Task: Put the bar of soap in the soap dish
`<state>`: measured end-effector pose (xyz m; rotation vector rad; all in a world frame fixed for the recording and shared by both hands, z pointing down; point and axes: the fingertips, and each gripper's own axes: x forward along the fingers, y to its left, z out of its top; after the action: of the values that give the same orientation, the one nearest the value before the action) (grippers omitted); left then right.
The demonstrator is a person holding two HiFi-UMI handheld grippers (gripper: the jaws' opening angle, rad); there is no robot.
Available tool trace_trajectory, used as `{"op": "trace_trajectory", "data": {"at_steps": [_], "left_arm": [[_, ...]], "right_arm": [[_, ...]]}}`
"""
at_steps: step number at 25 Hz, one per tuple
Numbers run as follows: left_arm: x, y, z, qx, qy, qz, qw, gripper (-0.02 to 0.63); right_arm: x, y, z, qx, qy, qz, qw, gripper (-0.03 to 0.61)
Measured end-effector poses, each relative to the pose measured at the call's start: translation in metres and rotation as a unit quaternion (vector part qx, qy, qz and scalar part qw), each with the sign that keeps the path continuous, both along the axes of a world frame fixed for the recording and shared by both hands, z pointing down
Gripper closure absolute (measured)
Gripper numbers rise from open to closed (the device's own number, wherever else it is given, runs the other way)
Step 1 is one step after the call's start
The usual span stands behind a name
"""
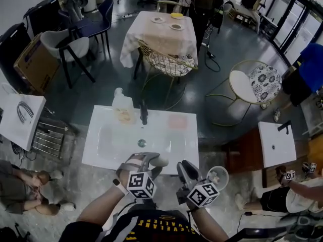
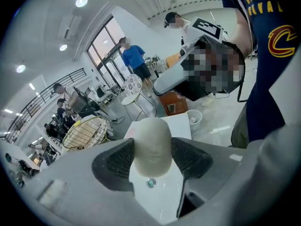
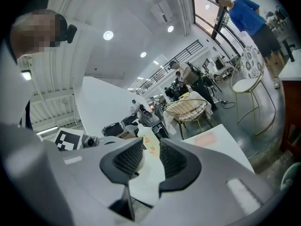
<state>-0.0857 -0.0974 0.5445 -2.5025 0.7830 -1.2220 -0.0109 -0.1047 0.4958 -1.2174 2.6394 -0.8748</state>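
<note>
While the white washbasin (image 1: pixel 103 145) is lying below both claws, a pale bottle (image 1: pixel 122 107) is standing on its back rim beside the dark tap (image 1: pixel 144 113), and the pink soap dish (image 1: pixel 177 121) is sitting at the back right. The left claw (image 2: pixel 151 160) is clamping the bar of soap (image 2: pixel 151 140) over the basin's near edge, well apart from the dish. The right claw (image 3: pixel 151 157) is hanging slightly parted, gripping nothing.

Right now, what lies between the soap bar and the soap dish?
Only bare white sink, seen in the head view, separates the bar of soap in the left gripper from the soap dish.
</note>
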Motion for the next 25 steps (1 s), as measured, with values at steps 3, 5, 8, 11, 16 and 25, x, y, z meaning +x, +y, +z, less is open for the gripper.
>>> {"op": "trace_trajectory", "data": {"at_steps": [3, 5, 8, 11, 16, 25], "left_arm": [[-0.003, -0.002, 0.001, -0.002, 0.000, 0.003, 1.0000, 0.359], [-0.003, -0.003, 0.002, -0.003, -0.001, 0.005, 1.0000, 0.359], [-0.003, -0.007, 0.003, -0.002, -0.004, 0.007, 1.0000, 0.359], [-0.001, -0.012, 0.001, 0.000, -0.009, 0.010, 0.9999, 0.359], [0.007, -0.027, -0.004, 0.006, -0.014, 0.015, 0.9998, 0.359], [0.021, -0.076, 0.000, 0.003, -0.026, 0.013, 0.9996, 0.357]], "right_arm": [[-0.002, -0.002, 0.002, -0.005, -0.001, 0.004, 1.000, 0.466], [-0.003, -0.003, 0.004, -0.009, -0.003, 0.008, 1.000, 0.468], [-0.002, -0.005, 0.005, -0.010, -0.005, 0.011, 1.000, 0.468], [-0.002, -0.008, 0.007, -0.011, -0.007, 0.012, 1.000, 0.469], [0.003, -0.019, 0.013, -0.018, -0.016, 0.014, 1.000, 0.471], [0.019, -0.072, 0.014, -0.012, -0.036, 0.017, 0.999, 0.474]]}}
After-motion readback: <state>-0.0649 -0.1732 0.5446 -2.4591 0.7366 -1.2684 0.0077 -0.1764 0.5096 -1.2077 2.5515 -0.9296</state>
